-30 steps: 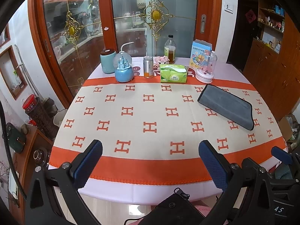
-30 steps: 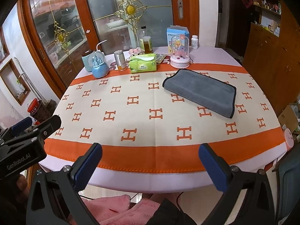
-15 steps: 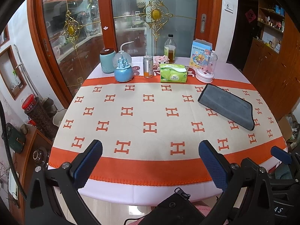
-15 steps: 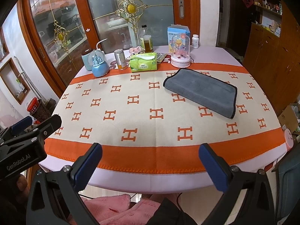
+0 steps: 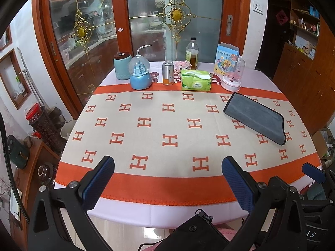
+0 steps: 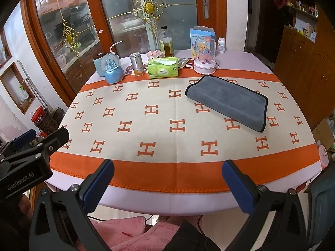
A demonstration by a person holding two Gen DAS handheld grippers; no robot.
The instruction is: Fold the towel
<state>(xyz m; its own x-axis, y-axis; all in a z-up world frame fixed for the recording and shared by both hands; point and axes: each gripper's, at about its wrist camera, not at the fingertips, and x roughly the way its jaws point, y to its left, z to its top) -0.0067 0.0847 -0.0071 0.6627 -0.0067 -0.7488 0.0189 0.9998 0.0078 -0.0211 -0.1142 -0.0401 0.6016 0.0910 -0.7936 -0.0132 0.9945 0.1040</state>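
A grey towel [image 5: 256, 118] with a dark edge lies folded into a long strip on the right side of the table; it also shows in the right wrist view [image 6: 229, 101]. My left gripper [image 5: 167, 167] is open and empty, held off the table's near edge, far from the towel. My right gripper [image 6: 167, 171] is open and empty, also off the near edge, with the towel ahead and to the right. The left gripper's body shows at the left of the right wrist view [image 6: 31, 152].
The table [image 5: 163, 213] has a cream and orange H-pattern cloth. Along its far edge stand a blue snow globe [image 5: 139, 77], a teal jar [image 5: 122, 67], a can [image 5: 168, 72], a green tissue pack [image 5: 195, 80], a bottle [image 5: 192, 53], a dome ornament [image 5: 232, 75] and a box.
Both grippers have shifted very slightly toward the table. The towel has not moved.
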